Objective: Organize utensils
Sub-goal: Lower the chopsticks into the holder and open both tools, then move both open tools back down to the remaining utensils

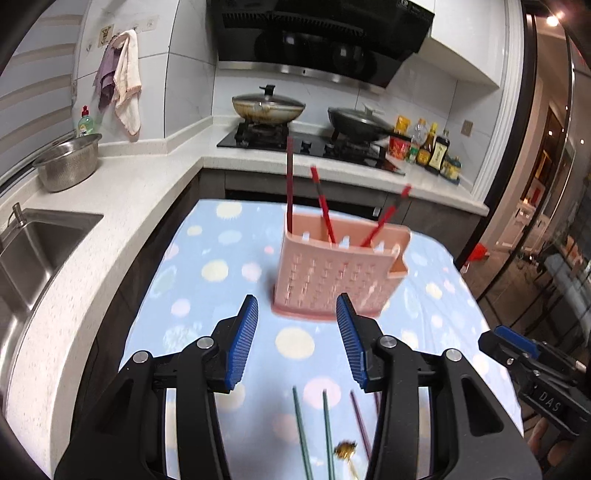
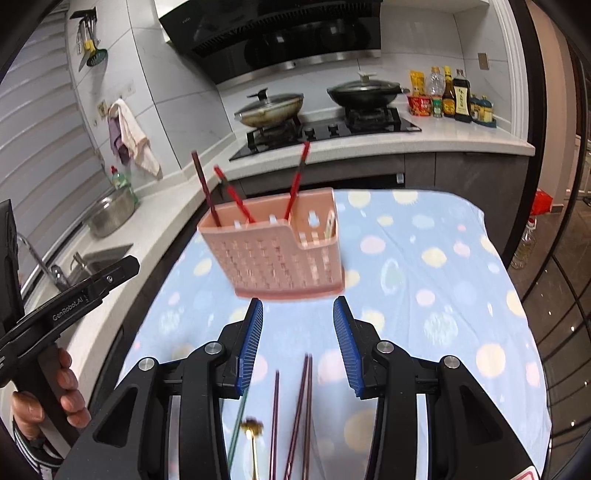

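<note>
Both the left gripper [image 1: 297, 339] and right gripper [image 2: 298, 343] hover with fingers released above loose chopsticks [image 2: 301, 406], pink holder [image 1: 340, 273] farther off.

A home kitchen: gas hob [image 1: 310, 142] with lidded woks [image 1: 269, 106], range hood [image 1: 325, 33], steel sink [image 1: 35, 243], sauce bottles [image 2: 456, 96]

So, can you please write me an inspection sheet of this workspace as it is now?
Surface: table under dotted blue cloth.
Job's things: pink utensil holder with three red chopsticks standing in it; green chopsticks, dark purple chopsticks and a gold utensil lying loose.
Clutter: nothing seen.
Grippers: left gripper and right gripper open, both empty.
Cables: nothing seen.
Surroundings: sink, colander, two lidded pans, sauce bottles.
</note>
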The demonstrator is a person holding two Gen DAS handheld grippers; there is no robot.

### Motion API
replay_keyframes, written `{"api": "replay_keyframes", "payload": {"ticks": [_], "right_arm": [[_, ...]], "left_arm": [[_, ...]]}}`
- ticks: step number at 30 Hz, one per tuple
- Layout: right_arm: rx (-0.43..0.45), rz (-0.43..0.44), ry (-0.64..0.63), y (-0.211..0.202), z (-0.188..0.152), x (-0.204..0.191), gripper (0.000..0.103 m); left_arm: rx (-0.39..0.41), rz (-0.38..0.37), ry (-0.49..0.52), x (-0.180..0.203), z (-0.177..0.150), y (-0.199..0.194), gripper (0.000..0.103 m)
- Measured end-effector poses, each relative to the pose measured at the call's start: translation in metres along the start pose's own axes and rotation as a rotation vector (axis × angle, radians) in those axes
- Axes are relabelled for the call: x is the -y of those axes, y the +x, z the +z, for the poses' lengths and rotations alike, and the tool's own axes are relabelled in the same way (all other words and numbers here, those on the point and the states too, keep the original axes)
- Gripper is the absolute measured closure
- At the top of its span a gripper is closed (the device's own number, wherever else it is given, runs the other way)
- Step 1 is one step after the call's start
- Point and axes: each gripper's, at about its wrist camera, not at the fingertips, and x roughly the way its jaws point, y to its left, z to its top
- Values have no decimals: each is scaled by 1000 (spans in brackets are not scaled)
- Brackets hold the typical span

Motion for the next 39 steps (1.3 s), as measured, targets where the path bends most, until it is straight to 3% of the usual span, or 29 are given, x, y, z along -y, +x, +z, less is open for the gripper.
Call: {"api": "replay_keyframes", "payload": {"ticks": [12, 20, 31, 39], "right_arm": [[-158, -56, -18, -10, -110, 12, 63], [-256, -49, -54, -4, -158, 8, 64], [-319, -20, -67, 3, -180, 1, 81], [-333, -21, -78, 8, -184, -3, 83]], "left_arm": [[-170, 33, -19, -7, -110, -9, 61], [-252, 42, 1, 1, -158, -13, 61], [-321, 26, -2, 8, -195, -20, 61], [-333, 15, -8, 7, -200, -22, 61]]}}
